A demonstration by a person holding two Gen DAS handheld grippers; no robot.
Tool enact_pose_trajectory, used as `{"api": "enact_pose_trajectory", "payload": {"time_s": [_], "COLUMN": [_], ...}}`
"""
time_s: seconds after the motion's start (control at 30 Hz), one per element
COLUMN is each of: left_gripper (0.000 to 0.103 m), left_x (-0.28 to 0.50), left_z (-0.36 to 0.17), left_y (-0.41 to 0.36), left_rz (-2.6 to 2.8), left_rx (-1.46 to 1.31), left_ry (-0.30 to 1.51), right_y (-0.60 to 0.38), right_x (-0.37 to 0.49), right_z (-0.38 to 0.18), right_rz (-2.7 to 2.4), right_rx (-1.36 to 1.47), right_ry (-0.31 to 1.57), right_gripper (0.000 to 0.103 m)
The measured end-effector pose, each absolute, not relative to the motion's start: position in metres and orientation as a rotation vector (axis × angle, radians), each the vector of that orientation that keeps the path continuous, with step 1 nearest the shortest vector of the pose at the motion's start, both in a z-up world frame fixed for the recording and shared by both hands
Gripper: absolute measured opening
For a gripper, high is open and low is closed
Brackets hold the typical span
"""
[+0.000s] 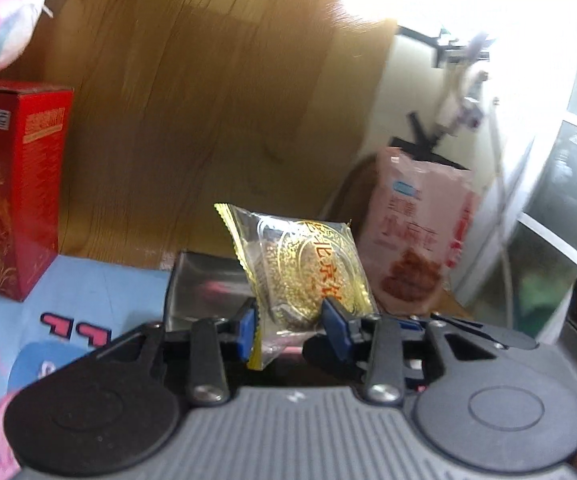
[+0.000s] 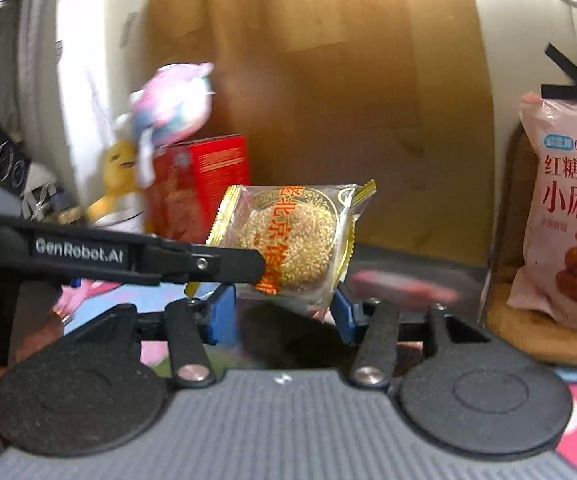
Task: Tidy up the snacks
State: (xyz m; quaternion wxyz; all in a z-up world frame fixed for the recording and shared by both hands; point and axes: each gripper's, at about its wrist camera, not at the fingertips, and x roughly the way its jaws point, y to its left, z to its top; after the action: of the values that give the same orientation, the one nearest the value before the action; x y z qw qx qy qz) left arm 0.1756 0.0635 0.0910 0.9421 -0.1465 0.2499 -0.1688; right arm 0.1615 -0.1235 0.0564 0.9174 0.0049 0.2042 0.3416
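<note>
My left gripper [image 1: 290, 322] is shut on a clear, gold-edged packet with a round sesame cake [image 1: 308, 270] and holds it upright above the table. The same packet [image 2: 294, 240] shows in the right wrist view, with the left gripper's black arm [image 2: 208, 266] reaching in from the left and clamped on its lower left side. My right gripper [image 2: 284, 312] sits just below the packet with its blue pads [image 2: 220, 312] spread wider than the packet; I cannot tell whether they touch it.
A red box [image 1: 12, 192] stands at the left with a pink plush toy [image 1: 0, 20] above it. A pink snack bag [image 2: 572, 216] stands at the right on a wooden board [image 2: 528, 336]. A shiny metal tray [image 1: 204, 288] lies behind the packet. A wood panel stands at the back.
</note>
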Motion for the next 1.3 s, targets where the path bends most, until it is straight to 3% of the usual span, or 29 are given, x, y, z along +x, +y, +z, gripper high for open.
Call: {"api": "enact_pose_trajectory", "payload": {"time_s": [0.17, 0.27, 0.5, 0.73, 1.0, 1.3], "left_gripper": [0.042, 0.044, 0.052, 0.054, 0.054, 0.058], "left_x": [0.209, 0.209, 0.146, 0.085, 0.047, -0.005], "left_z": [0.074, 0.070, 0.086, 0.045, 0.020, 0.022], "left_y": [0.062, 0.066, 0.109, 0.141, 0.127, 0.103], "left_rz": [-0.290, -0.269, -0.213, -0.089, -0.053, -0.074], "left_rx": [-0.278, -0.283, -0.362, -0.451, -0.414, -0.331], "left_ry": [0.558, 0.558, 0.440, 0.536, 0.550, 0.433], "right_y": [-0.111, -0.112, -0.150, -0.151, -0.144, -0.112], "right_x": [0.195, 0.195, 0.153, 0.093, 0.068, 0.069], "right_z": [0.043, 0.036, 0.048, 0.027, -0.001, 0.021], "right_rz": [0.660, 0.629, 0.595, 0.655, 0.667, 0.697], "right_rx": [-0.011, -0.021, 0.083, 0.127, 0.159, 0.015], "right_ry": [0.474, 0.485, 0.379, 0.447, 0.585, 0.521], "right_gripper": [0.056, 0.063, 0.066, 0.068, 0.068, 0.066]}}
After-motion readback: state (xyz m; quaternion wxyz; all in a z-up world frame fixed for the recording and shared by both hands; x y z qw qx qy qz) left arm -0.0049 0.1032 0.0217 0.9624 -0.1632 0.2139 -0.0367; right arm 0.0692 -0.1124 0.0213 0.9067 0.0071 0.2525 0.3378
